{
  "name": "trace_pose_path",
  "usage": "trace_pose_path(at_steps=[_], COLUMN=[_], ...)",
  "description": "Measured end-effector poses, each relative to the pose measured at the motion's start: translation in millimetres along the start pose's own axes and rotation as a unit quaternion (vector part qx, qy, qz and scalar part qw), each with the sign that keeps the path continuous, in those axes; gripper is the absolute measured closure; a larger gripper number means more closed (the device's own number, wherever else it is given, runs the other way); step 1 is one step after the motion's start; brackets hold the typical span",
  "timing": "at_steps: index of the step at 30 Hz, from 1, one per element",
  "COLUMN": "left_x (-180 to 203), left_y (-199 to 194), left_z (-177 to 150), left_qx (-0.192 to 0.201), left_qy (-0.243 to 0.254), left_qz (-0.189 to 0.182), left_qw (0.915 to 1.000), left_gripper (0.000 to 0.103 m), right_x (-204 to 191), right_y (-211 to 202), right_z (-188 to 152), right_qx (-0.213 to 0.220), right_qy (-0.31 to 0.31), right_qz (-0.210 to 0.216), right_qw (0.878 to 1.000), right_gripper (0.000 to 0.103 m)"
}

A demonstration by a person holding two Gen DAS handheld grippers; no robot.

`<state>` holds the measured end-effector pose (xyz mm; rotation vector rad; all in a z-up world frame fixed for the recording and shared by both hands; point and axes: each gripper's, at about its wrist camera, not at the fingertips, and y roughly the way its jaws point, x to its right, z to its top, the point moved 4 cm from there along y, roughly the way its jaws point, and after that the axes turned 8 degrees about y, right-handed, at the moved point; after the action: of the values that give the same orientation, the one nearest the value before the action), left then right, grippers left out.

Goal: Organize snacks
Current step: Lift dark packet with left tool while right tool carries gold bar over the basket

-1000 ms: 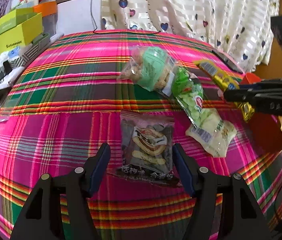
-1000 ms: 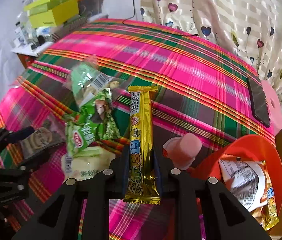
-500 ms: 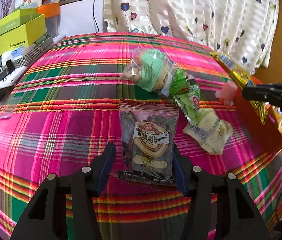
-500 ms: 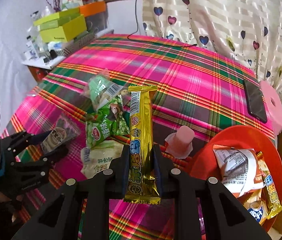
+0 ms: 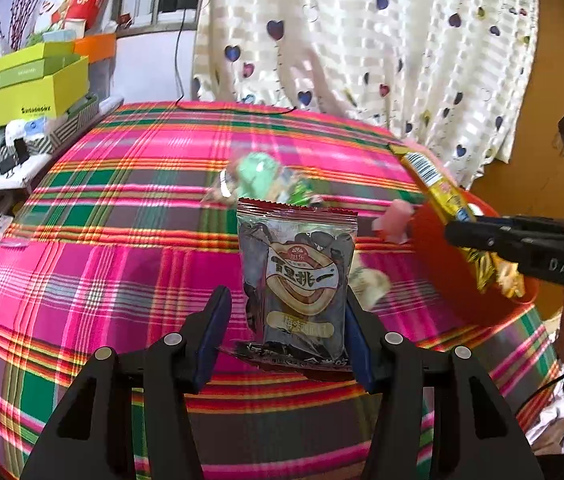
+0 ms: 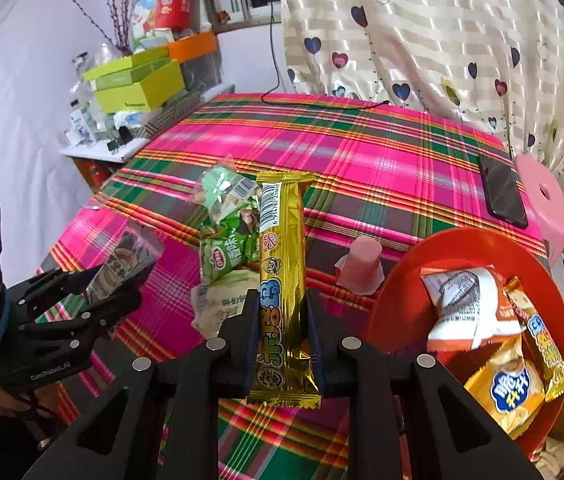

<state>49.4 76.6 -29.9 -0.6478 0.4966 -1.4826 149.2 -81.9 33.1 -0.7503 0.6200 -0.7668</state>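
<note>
**Crinkled foil and clear film, one packet in each of your grippers**

Glossy gold foil wraps the long bar (image 6: 283, 280) pinched in your right gripper (image 6: 282, 336); its jaws are nearly closed on the bar's lower half, and the bar stands upright along the fingers with its barcode end up. In the left wrist view the same bar slants over the near rim of the red bowl (image 5: 447, 280).

Your left gripper (image 5: 283, 332) has a flat, clear-and-dark film packet (image 5: 297, 280) with a serrated red top edge between its blue pads. The jaws have just been closing and stand fairly wide, set against the packet's two sides. The packet is lifted clear of the plaid cloth (image 5: 122, 240), upright and facing the camera.

The cloth is woven in pink, green and orange stripes, smooth over the table. On it lie soft green pouches (image 6: 226, 240) and a pale crumpled pouch (image 6: 218, 304), bunched together, with a small pink jelly cup (image 6: 361, 266) just beside the bowl. The bowl is round, smooth plastic and already holds several crinkled packets (image 6: 481, 312). A dark phone (image 6: 501, 196) lies flat near the far edge.

Both your grippers tilt downward, the left one low at the table's near side.
</note>
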Motion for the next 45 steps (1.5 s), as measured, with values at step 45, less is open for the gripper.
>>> trace_pose_path(at_steps=[45], left_x=[89], left_y=[-12], left_z=[39], left_qx=[0.025], left_qy=[0.057], left_qz=[-0.064], left_qw=[0.996], left_gripper=[0.048], right_x=[117], right_y=[-95], right_z=[-18], right_qx=[0.078], right_qy=[0.098], right_qz=[-0.075], right_qw=[0.989], right_gripper=[0.083])
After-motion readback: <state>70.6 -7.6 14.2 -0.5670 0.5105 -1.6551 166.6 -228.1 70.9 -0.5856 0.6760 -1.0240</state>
